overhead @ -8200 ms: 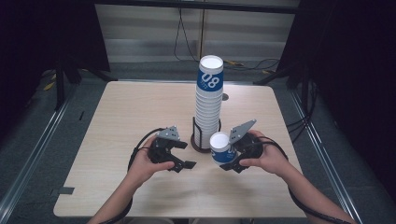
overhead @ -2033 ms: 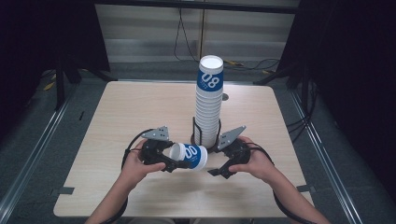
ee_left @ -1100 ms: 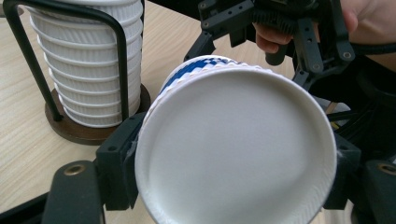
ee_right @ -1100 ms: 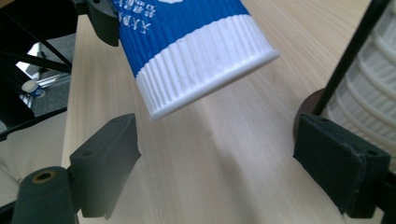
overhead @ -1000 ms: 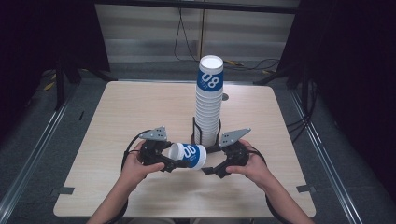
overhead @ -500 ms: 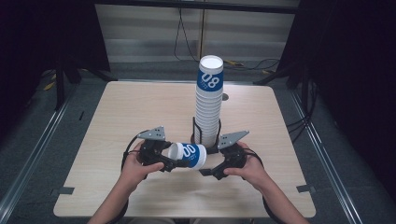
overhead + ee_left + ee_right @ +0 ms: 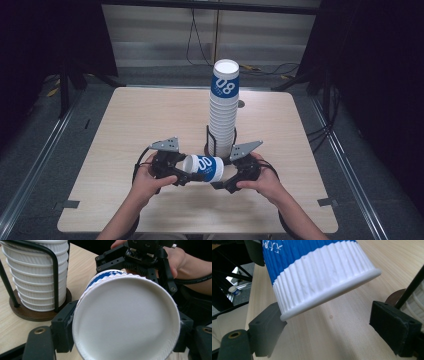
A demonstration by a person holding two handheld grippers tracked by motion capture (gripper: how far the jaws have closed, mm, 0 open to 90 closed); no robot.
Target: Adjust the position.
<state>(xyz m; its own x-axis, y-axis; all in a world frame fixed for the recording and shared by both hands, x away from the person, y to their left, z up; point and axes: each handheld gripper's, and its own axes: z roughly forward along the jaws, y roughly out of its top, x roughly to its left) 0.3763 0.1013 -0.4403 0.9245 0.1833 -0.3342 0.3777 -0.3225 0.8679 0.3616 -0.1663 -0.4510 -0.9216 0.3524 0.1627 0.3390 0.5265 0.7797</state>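
Since approx 8 s ago the cup (image 7: 202, 167) has gone from upright in the right gripper (image 7: 218, 184) to lying sideways, base end clamped in the left gripper (image 7: 181, 177). Right gripper's jaws now spread wide, cup rim between them, pads not pressing. Cup stack (image 7: 223, 112) in its holder (image 7: 210, 142) sits just beyond both grippers, unchanged.

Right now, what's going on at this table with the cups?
A person works two hand-held grippers at a wooden table. The left gripper clamps a single blue-and-white paper cup by its base end, holding it on its side above the table. The right gripper sits at the cup's rim end with its jaws open, one pad near the rim. Behind stands a tall stack of cups in a wire holder.
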